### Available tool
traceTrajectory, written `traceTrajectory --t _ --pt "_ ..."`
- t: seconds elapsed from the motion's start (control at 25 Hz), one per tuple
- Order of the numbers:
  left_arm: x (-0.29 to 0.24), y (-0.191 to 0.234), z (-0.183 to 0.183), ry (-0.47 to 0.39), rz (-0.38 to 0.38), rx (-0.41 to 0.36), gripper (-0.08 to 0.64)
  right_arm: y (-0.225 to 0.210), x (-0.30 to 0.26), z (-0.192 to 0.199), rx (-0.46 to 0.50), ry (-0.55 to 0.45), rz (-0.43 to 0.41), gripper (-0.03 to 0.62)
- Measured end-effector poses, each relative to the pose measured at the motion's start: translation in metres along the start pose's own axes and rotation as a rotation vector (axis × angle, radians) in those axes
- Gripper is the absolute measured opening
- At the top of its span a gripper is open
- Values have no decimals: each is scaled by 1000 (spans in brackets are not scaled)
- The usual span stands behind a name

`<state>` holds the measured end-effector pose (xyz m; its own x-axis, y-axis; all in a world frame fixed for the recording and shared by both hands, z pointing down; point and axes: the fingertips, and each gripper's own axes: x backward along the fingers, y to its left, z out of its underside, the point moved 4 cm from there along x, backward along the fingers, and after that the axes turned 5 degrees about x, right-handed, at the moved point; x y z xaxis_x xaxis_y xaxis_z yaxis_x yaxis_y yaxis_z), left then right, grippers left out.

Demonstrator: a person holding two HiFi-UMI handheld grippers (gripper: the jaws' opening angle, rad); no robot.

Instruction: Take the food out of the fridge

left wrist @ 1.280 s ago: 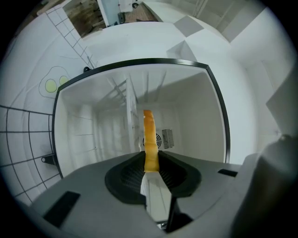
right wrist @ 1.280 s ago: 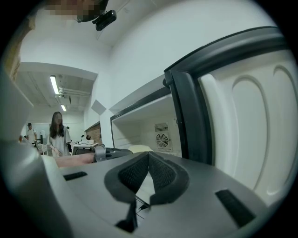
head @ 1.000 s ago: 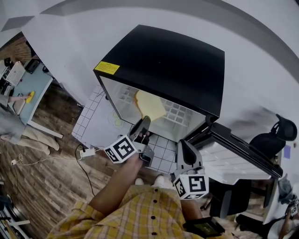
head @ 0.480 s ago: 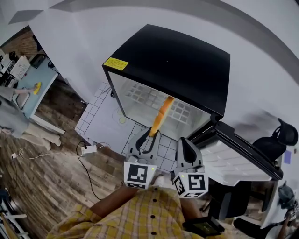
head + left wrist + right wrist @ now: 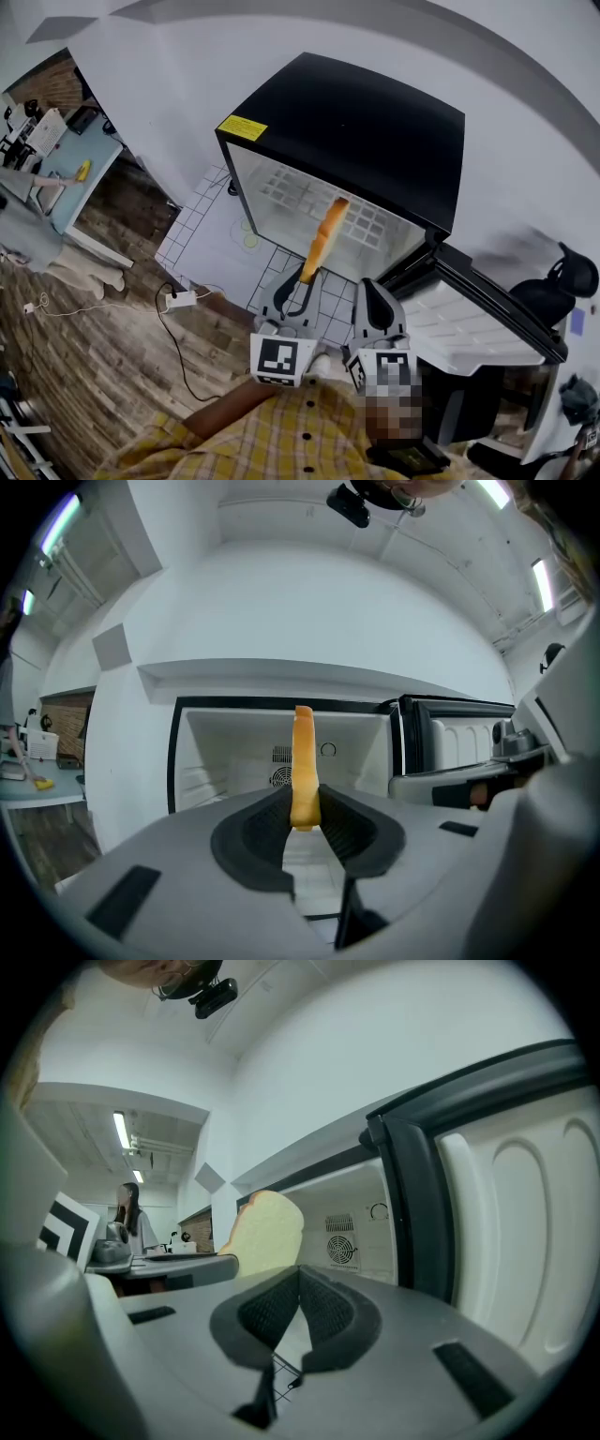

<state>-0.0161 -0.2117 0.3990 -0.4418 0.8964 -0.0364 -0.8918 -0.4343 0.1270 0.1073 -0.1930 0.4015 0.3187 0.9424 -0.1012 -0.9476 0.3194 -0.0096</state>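
Left hand-held gripper (image 5: 305, 808) pinches bread slice (image 5: 304, 757) by its lower edge, upright, in front of open fridge (image 5: 361, 122), likely to clear the shelf (image 5: 281, 192). Right hand-held gripper (image 5: 298, 1290) closed, empty, beside door (image 5: 478, 323).

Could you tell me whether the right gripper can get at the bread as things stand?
Probably, once it opens: the right gripper has its jaws shut and empty. The bread stands upright, clamped in the left gripper just beside it, and nothing shows between them.
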Motion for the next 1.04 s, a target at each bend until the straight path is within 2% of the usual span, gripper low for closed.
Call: traceTrajectory --t 1.04 --pt "7 2 0 7 -4 -2 87 7 2 -4 10 -6 1 6"
